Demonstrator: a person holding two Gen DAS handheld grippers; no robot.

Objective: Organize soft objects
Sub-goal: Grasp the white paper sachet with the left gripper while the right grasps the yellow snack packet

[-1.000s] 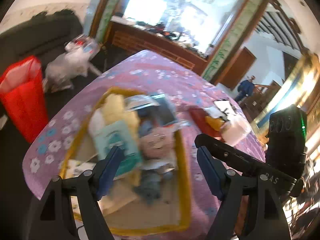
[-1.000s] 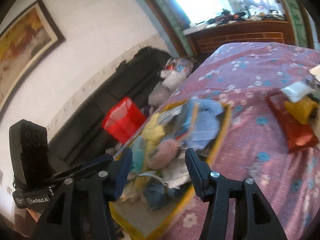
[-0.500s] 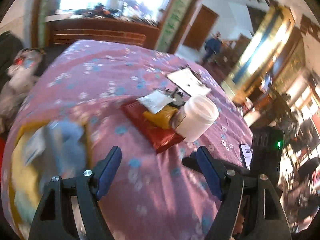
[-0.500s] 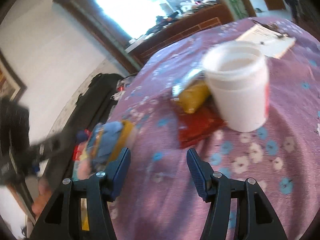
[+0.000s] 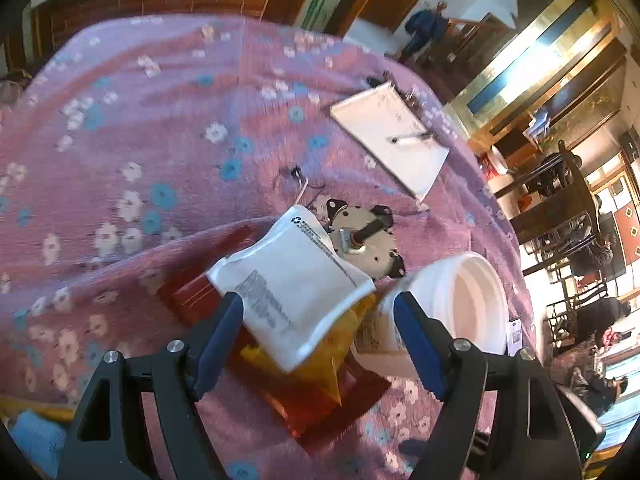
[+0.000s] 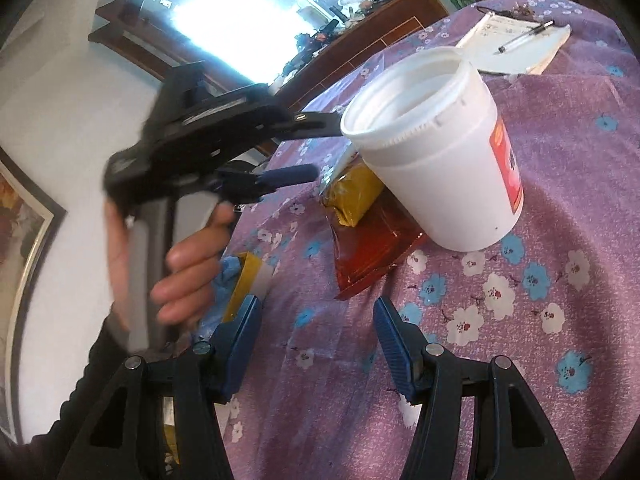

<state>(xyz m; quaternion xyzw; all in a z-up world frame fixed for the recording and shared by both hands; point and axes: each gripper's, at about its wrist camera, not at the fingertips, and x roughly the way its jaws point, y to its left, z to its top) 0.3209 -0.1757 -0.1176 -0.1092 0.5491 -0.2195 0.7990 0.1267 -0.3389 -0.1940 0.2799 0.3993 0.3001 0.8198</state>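
Note:
A white soft pouch [image 5: 296,284] lies on a yellow packet [image 5: 320,360] and a flat red packet [image 5: 332,404] on the purple flowered tablecloth [image 5: 140,152]. My left gripper [image 5: 318,340] is open, its blue pads either side of the white pouch, just above it. It also shows in the right wrist view [image 6: 304,152], reaching toward the yellow packet [image 6: 354,196] beside the white tub [image 6: 436,152]. My right gripper [image 6: 316,344] is open and empty over the cloth, short of the red packet [image 6: 372,256].
The open white tub [image 5: 452,308] stands right of the packets. A round metal part [image 5: 364,240] and a notepad with a pen [image 5: 392,140] lie behind. A yellow-rimmed tray with blue cloth [image 6: 236,284] sits at the left.
Both grippers swung away from the tray of soft things toward the packets and tub. The left gripper has closed in over the white pouch; the right has come nearer the red packet.

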